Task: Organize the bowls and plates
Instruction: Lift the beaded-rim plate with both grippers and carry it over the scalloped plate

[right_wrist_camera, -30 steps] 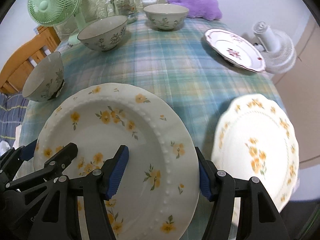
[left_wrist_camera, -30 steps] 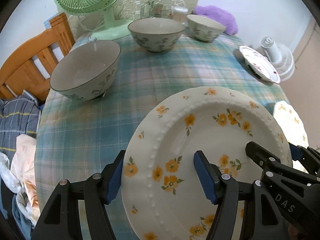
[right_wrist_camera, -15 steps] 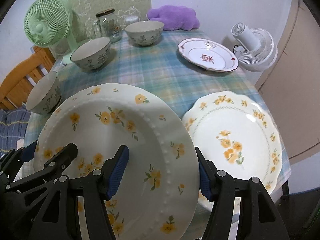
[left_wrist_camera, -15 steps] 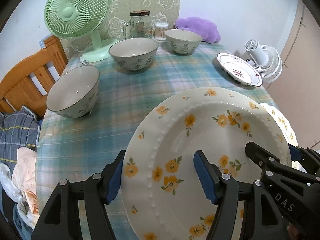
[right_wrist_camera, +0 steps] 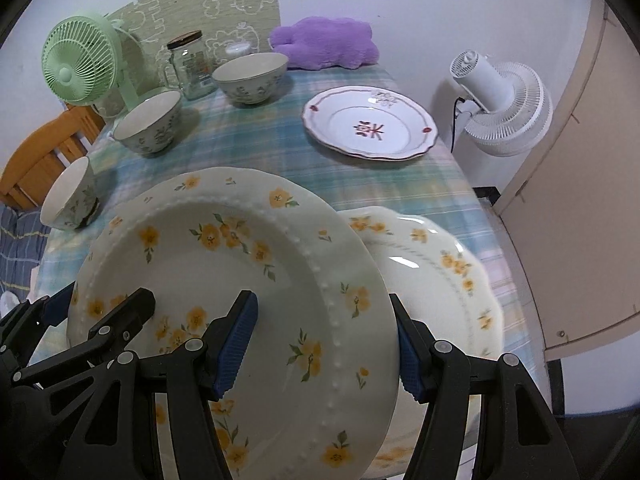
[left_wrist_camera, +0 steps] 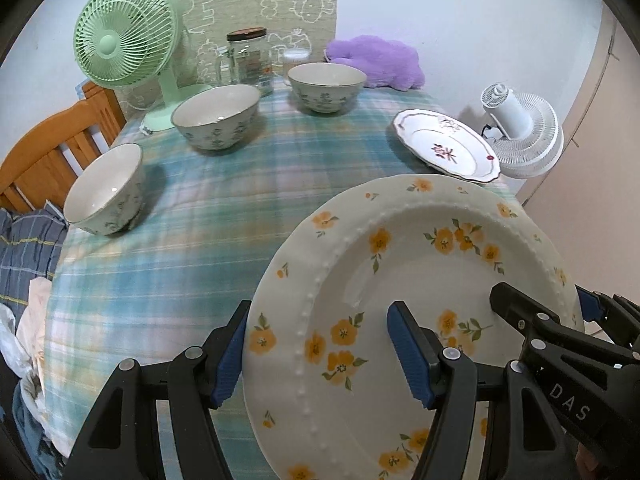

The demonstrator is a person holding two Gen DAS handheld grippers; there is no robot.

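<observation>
A large white plate with yellow flowers and a beaded rim hangs tilted above the checked tablecloth, held from both sides. My left gripper is shut on its left rim. My right gripper is shut on its right rim. Each gripper shows in the other's view, the right gripper and the left gripper. A scalloped yellow-flower plate lies on the table, partly hidden under the held plate. A red-patterned plate sits farther back. Three floral bowls stand at the left and back.
A green fan, a glass jar and a purple plush line the table's back edge. A white fan stands off the right side, beside a beige door. A wooden chair stands at the left.
Both grippers have drawn back and up with the plate, so the table looks farther away. The held plate now overlaps the scalloped plate in the right wrist view.
</observation>
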